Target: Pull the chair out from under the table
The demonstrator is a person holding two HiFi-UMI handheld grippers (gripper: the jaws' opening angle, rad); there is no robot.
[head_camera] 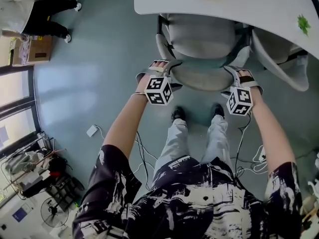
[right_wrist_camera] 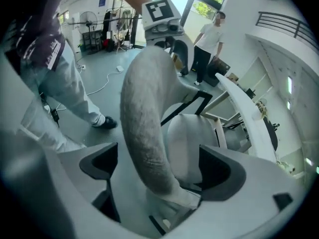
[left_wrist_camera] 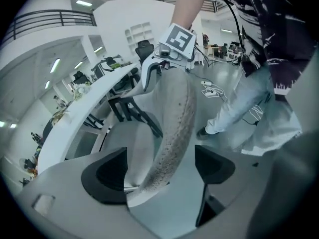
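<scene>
Grasping step, pull not yet begun. Chair tucked seat-first under the near edge of the table, backrest toward the person. Left gripper and right gripper straddling opposite ends of the backrest, jaws apart, not clamped. Next, likely: closing both, then drawing straight back, evenly

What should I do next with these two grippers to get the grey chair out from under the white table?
Probably close both jaws before pulling. The left gripper and right gripper each straddle the top edge of the grey padded chair back, but gaps show beside it, so neither looks clamped. The chair sits partly under the white table, and pulling now might just slip off.
</scene>
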